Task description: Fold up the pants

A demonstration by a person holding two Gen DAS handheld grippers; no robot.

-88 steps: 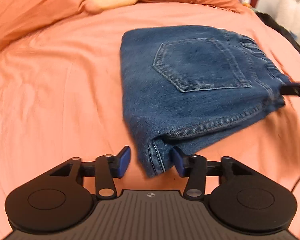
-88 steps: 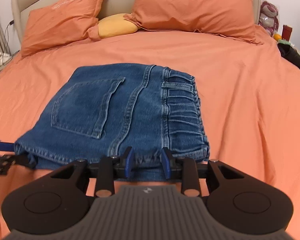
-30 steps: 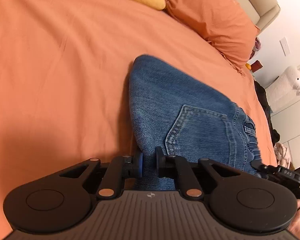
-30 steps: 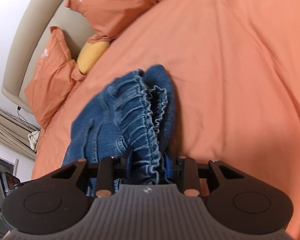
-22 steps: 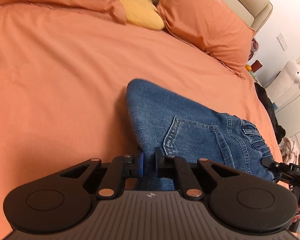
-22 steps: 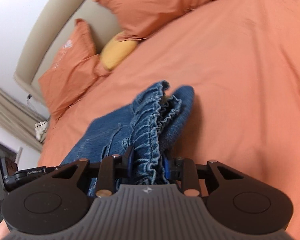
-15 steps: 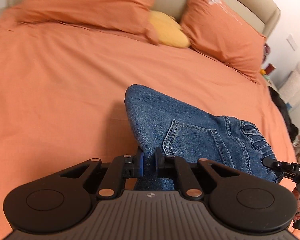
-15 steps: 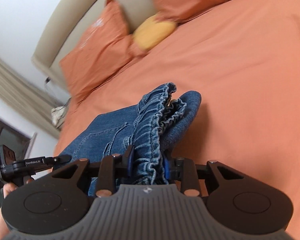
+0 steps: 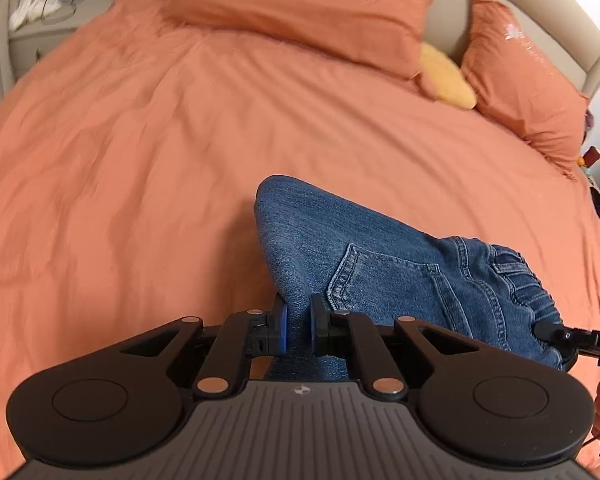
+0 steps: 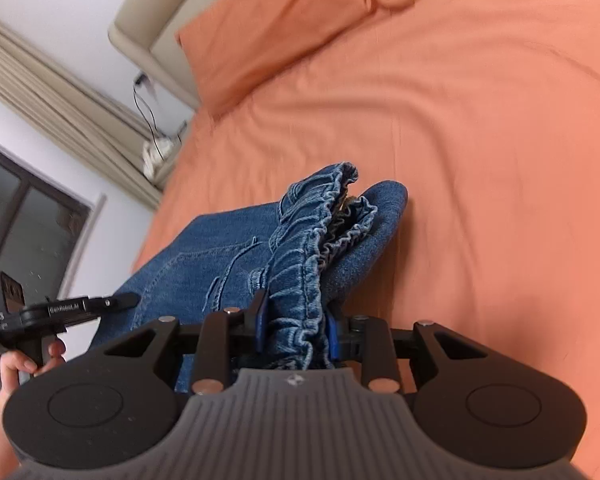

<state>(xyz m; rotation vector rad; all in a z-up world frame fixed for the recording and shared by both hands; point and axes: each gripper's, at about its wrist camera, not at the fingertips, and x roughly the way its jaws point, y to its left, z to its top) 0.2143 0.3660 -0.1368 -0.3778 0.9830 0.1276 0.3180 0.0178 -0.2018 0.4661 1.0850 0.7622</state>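
The folded blue jeans [image 9: 384, 272] hang lifted above the orange bed sheet [image 9: 140, 168], held at both near corners. My left gripper [image 9: 298, 330] is shut on the folded edge next to the back pocket. My right gripper [image 10: 296, 326] is shut on the gathered elastic waistband of the jeans [image 10: 300, 248]. The right gripper's tip shows at the far right of the left wrist view [image 9: 556, 334]; the left gripper's tip shows at the left of the right wrist view [image 10: 112, 302]. The underside of the jeans is hidden.
Two orange pillows [image 9: 312, 8] and a yellow cushion [image 9: 444, 76] lie at the beige headboard [image 10: 152, 28]. A nightstand [image 9: 40, 36] with white cloth stands past the bed's far left corner. Curtains [image 10: 52, 120] and a dark window [image 10: 24, 224] are beside the bed.
Both grippers closed on the jeans and lifted them off the bed. Over the last second both views have swung round; the jeans stay held and hang between the grippers.
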